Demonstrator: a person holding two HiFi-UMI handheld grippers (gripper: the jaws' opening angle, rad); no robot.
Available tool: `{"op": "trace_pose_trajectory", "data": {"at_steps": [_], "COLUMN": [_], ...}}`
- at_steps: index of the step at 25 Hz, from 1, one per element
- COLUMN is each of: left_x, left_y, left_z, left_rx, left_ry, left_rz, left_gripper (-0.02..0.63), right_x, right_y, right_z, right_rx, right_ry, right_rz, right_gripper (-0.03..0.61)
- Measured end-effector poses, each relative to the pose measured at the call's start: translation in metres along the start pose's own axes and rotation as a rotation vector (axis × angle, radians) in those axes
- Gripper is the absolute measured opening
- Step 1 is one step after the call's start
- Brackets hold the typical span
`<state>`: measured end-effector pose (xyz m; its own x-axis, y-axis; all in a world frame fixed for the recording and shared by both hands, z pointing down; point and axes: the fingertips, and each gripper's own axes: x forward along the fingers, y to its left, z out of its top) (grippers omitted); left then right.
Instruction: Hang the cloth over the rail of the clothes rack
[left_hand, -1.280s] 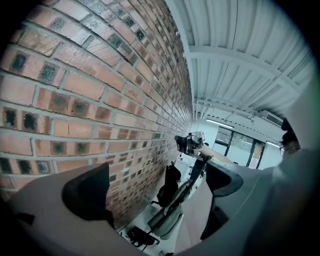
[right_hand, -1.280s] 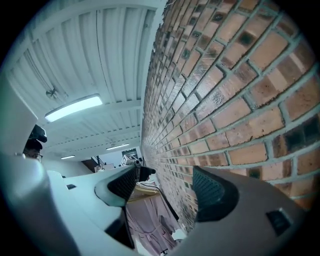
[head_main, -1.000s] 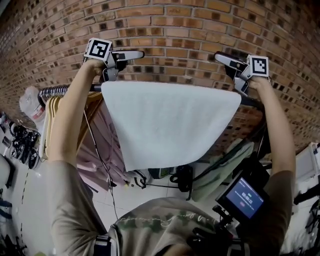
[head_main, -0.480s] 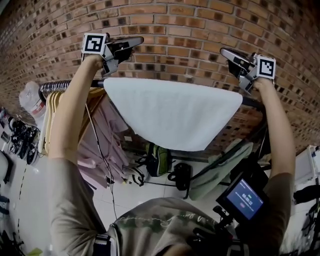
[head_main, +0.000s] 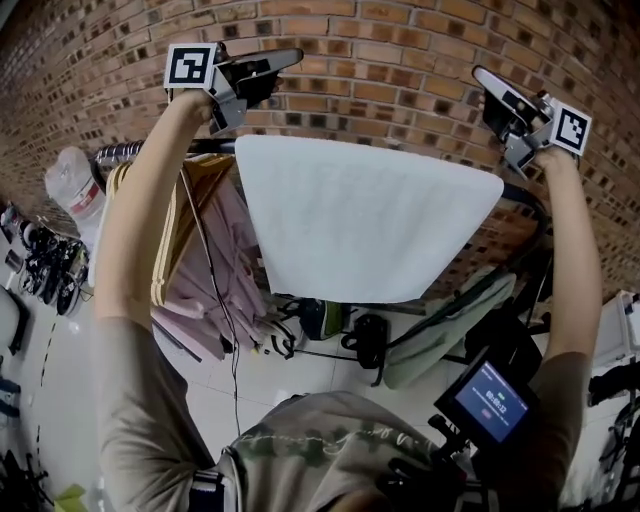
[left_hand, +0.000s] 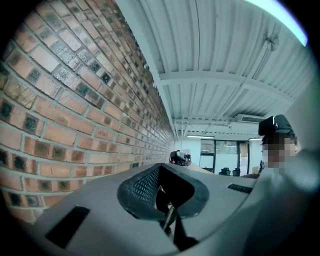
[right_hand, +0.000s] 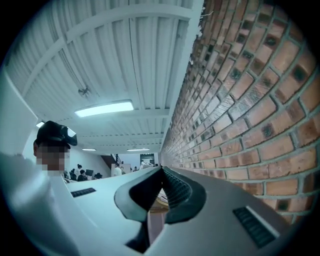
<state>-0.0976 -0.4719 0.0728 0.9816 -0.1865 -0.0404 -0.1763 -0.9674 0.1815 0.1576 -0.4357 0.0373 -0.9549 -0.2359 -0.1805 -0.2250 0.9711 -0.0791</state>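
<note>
A white cloth (head_main: 370, 215) hangs draped over the dark rail (head_main: 205, 146) of the clothes rack, its lower edge loose in front. In the head view my left gripper (head_main: 288, 57) is held above the cloth's left top corner, shut and empty, clear of the fabric. My right gripper (head_main: 484, 76) is up above the right top corner, also shut with nothing in it. In the left gripper view the left gripper (left_hand: 165, 168) points along the brick wall with its jaws together. The right gripper (right_hand: 161, 170) shows the same in the right gripper view.
A brick wall (head_main: 380, 70) stands close behind the rack. Pink garments on hangers (head_main: 200, 260) fill the rail's left part, beside a white bag (head_main: 72, 190). A green garment (head_main: 450, 330) and dark bags (head_main: 360, 345) sit below. A screen device (head_main: 487, 395) hangs at my right.
Both grippers have risen from the cloth's top corners at the rail to well above it. The cloth stays draped on the rail.
</note>
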Motion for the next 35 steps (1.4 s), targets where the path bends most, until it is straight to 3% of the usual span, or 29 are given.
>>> {"op": "trace_pose_trajectory", "data": {"at_steps": [5, 10, 18, 24, 29, 35], "left_x": [-0.022, -0.039, -0.035, -0.038, -0.031, -0.033], "left_y": [-0.037, -0.061, -0.123, -0.197, -0.262, -0.348], "left_z": [-0.004, -0.019, -0.055, -0.085, -0.125, -0.165], "left_rx": [-0.014, 0.095, 0.142, 0.130, 0.123, 0.237], "left_ry": [-0.012, 0.054, 0.069, 0.000, -0.008, -0.013], "left_rz": [-0.092, -0.069, -0.057, -0.010, -0.006, -0.048], "left_gripper": [0.003, 0.003, 0.003, 0.003, 0.003, 0.003], "right_x": [0.004, -0.002, -0.016, -0.035, -0.050, -0.060], "right_y": [0.057, 0.091, 0.144, 0.215, 0.277, 0.345], "right_z": [-0.005, -0.019, -0.054, -0.080, -0.131, -0.179], "right_rx": [-0.047, -0.085, -0.092, -0.073, -0.053, -0.026], "right_ry": [0.031, 0.020, 0.076, 0.075, 0.134, 0.125], "right_rz": [0.001, -0.037, -0.015, 0.068, 0.126, 0.199], "right_gripper": [0.006, 0.006, 0.006, 0.006, 0.006, 0.006]}}
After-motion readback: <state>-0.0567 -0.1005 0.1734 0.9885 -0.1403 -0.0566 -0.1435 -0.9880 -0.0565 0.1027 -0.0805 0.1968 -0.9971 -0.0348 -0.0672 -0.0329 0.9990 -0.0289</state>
